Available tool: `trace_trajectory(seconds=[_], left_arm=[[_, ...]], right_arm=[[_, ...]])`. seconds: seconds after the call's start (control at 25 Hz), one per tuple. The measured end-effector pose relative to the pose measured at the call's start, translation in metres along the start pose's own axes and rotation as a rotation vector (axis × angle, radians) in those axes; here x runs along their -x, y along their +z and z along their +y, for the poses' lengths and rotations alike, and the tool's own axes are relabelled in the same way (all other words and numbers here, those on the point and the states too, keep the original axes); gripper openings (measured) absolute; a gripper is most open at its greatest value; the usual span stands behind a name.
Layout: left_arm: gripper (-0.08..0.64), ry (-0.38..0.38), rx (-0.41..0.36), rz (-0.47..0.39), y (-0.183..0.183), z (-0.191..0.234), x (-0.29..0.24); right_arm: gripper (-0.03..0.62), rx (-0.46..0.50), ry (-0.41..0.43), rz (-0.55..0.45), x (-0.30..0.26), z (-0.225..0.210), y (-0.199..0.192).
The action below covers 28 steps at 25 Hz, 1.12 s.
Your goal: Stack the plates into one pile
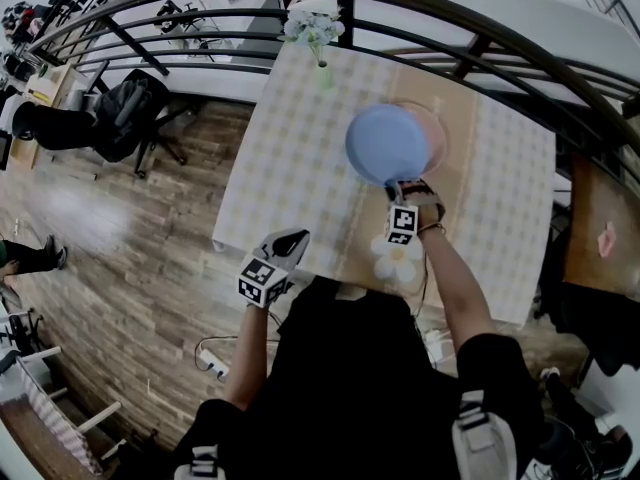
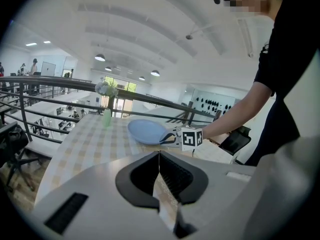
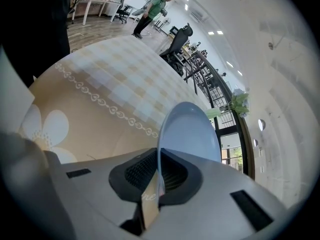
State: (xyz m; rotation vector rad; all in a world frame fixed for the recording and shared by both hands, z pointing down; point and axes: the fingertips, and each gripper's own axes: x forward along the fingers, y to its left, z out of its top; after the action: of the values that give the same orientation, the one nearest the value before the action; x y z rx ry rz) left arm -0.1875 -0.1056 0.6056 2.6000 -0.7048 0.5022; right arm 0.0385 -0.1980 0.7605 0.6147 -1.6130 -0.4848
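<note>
A light blue plate [image 1: 388, 144] hangs above the middle of the table, its near rim clamped in my right gripper [image 1: 403, 185]. In the right gripper view the plate [image 3: 190, 131] stands edge-on between the pads of that gripper [image 3: 159, 178]. A pink plate [image 1: 435, 134] lies on the checked tablecloth [image 1: 290, 168] under the blue one, showing only at its right side. My left gripper [image 1: 289, 239] hovers at the table's near left edge, shut and empty. The left gripper view has its jaws [image 2: 159, 176] pressed together, with the blue plate [image 2: 146, 131] and the right gripper's marker cube [image 2: 191, 137] ahead.
A small vase of pale flowers [image 1: 313, 28] stands at the table's far edge, by a dark metal railing [image 1: 480, 28]. A black office chair [image 1: 130, 113] sits on a lower floor at left. A power strip [image 1: 214, 364] lies on the wooden floor near my feet.
</note>
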Motion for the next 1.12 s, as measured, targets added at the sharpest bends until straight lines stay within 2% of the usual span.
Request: trace_trajectory(seconds=[0.6, 1.12], left_arm=[[0.003, 0.026, 0.003, 0.021, -0.006, -0.006, -0.001], [0.003, 0.031, 0.003, 0.034, -0.009, -0.006, -0.002]], right_arm=[[0.015, -0.066, 0.001, 0.051, -0.007, -0.009, -0.045], [0.018, -0.139, 0.002, 0.088, -0.018, -0.015, -0.066]])
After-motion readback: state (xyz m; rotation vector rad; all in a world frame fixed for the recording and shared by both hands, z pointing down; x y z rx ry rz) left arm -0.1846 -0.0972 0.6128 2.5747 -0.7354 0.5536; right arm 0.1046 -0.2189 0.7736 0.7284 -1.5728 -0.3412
